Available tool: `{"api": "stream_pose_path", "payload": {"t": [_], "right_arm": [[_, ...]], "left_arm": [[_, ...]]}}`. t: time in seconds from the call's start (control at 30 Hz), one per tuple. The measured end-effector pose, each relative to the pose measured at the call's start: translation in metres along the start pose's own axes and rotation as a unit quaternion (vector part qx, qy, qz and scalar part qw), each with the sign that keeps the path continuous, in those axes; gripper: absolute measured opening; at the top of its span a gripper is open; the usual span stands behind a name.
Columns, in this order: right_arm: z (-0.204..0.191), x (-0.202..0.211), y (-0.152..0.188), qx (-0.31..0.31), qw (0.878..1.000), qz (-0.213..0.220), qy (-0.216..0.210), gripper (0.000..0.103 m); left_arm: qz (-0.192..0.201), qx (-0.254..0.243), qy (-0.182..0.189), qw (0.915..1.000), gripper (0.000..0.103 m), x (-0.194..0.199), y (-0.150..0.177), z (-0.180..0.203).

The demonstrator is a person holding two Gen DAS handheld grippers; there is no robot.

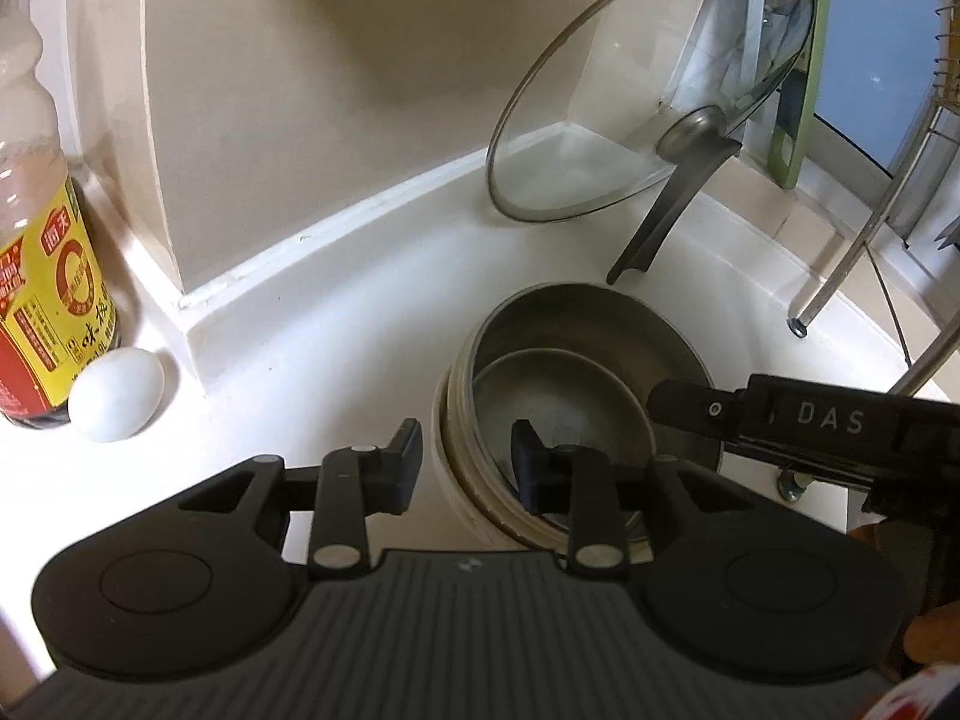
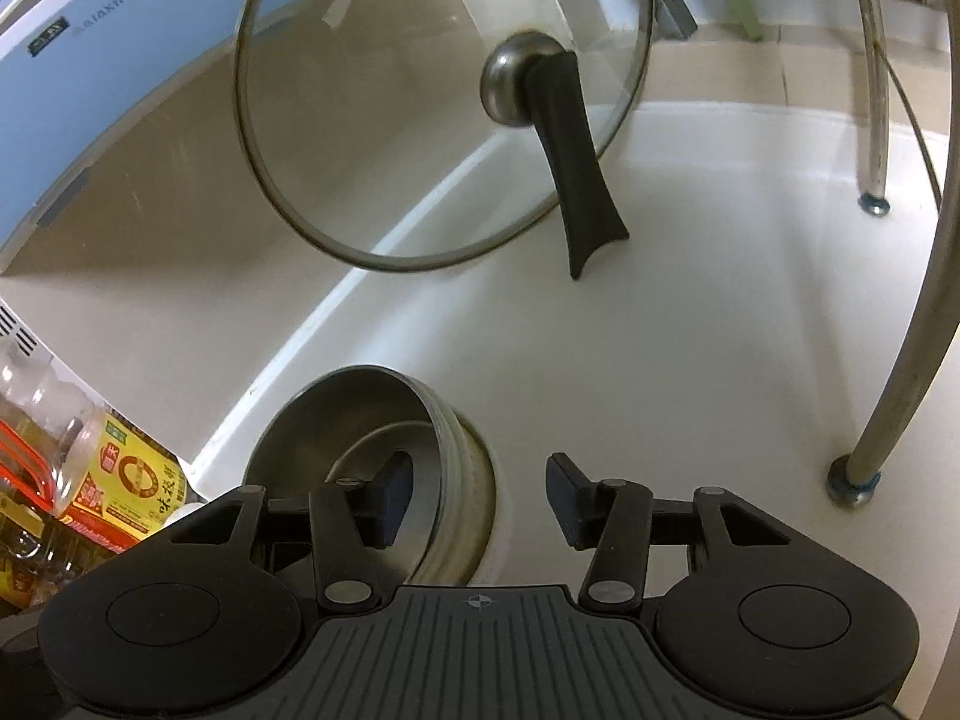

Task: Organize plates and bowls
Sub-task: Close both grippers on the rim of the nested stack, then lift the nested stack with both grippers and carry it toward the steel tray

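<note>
A stack of nested bowls (image 1: 576,330) stands on the white counter: steel bowls inside, cream-white bowls around them. A smaller steel bowl (image 1: 558,402) lies in the top one. My left gripper (image 1: 468,459) is open and straddles the stack's near-left rim, one finger outside and one inside, neither pad pressing on it. In the right wrist view my right gripper (image 2: 480,501) is open wider across the right rim of the stack (image 2: 354,420), its left finger inside the bowl. One right gripper finger (image 1: 684,411) shows over the far-right rim, a hand behind it.
A glass lid (image 1: 648,90) with a black handle leans on the wall corner behind the stack. A sauce bottle (image 1: 42,276) and a white egg (image 1: 117,394) stand at the left. Metal rack legs (image 2: 900,360) rise at the right, and counter (image 2: 660,330) lies between.
</note>
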State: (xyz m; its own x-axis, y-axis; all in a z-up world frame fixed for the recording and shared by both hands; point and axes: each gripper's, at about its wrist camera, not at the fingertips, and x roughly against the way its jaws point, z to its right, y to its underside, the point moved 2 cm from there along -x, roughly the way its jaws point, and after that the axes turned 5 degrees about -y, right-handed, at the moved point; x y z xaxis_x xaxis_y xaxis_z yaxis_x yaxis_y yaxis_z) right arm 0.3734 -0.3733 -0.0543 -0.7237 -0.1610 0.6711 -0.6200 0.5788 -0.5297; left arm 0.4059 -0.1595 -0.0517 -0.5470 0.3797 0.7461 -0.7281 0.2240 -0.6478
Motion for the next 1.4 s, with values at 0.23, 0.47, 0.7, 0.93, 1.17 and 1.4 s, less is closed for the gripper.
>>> {"api": "stream_pose_path", "payload": {"t": [0.23, 0.47, 0.7, 0.93, 1.17, 1.4], "right_arm": [[0.005, -0.011, 0.000, -0.002, 1.000, -0.014, 0.003, 0.039], [-0.002, -0.015, 0.000, 0.019, 0.999, -0.030, 0.005, 0.025], [-0.006, -0.017, 0.003, 0.031, 0.999, -0.044, -0.001, 0.025], [-0.021, -0.020, 0.017, 0.054, 0.996, -0.070, -0.027, 0.025], [-0.055, -0.020, 0.044, 0.099, 0.987, -0.107, -0.069, 0.025], [-0.092, -0.022, 0.075, 0.150, 0.971, -0.144, -0.116, 0.025]], "left_arm": [[-0.009, 0.000, -0.006, 0.9999, 0.028, -0.010, 0.001, 0.003], [-0.011, -0.008, -0.013, 0.9998, 0.029, -0.011, 0.005, 0.006], [-0.012, 0.001, -0.023, 0.9997, 0.029, -0.004, 0.011, 0.002], [-0.013, 0.033, -0.045, 0.9983, 0.029, 0.018, 0.028, -0.020], [-0.009, 0.079, -0.082, 0.9935, 0.029, 0.051, 0.054, -0.052], [-0.007, 0.131, -0.127, 0.9832, 0.029, 0.088, 0.084, -0.082]]}}
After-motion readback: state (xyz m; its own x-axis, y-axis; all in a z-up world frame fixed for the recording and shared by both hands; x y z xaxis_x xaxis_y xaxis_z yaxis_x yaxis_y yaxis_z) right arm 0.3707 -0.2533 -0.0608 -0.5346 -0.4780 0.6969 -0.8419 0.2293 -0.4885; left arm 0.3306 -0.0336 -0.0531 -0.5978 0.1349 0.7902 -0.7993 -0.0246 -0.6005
